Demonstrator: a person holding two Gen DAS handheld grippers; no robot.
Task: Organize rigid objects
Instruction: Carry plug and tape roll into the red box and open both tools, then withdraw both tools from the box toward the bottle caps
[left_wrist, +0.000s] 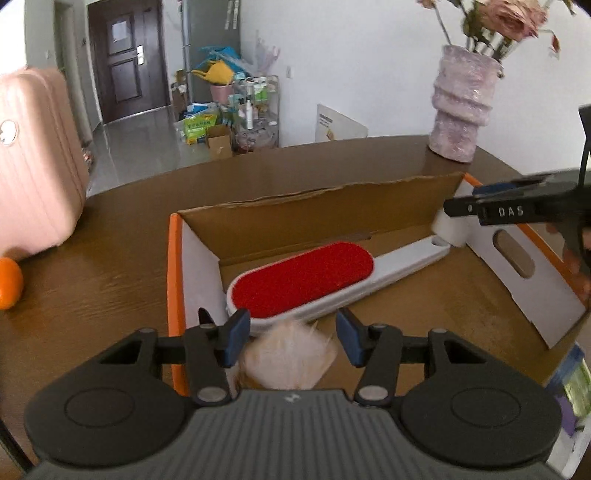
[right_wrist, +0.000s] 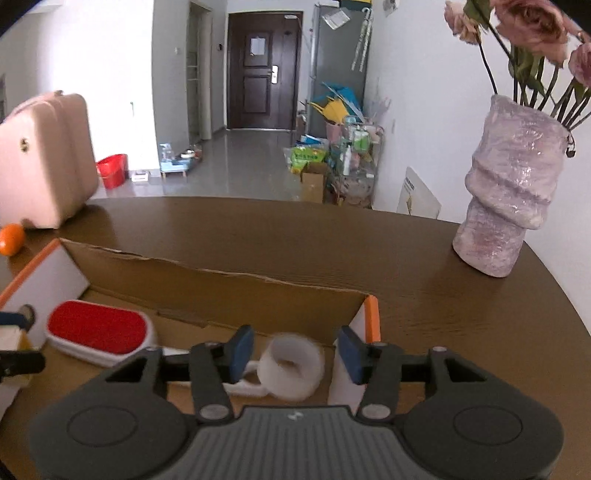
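An open cardboard box (left_wrist: 175, 258) with orange edges and white walls sits on the brown table. A lint brush (left_wrist: 303, 280) with a red pad and white handle lies flat inside it. My left gripper (left_wrist: 293, 339) hovers over the box's near end, shut on a pale fluffy thing (left_wrist: 288, 360) that is blurred. My right gripper (right_wrist: 295, 350) is over the box's right end, open. A white roll (right_wrist: 291, 369) sits loose between its pads, touching neither, just above the brush handle. In the left wrist view the right gripper (left_wrist: 461, 201) enters from the right with the white roll (left_wrist: 448, 230) under its tips.
A lilac vase (left_wrist: 463, 114) with dried flowers stands on the table behind the box's right end. A pink hard case (left_wrist: 37, 166) and an orange fruit (left_wrist: 9, 282) are at the left. Colourful packets (left_wrist: 576, 384) lie right of the box.
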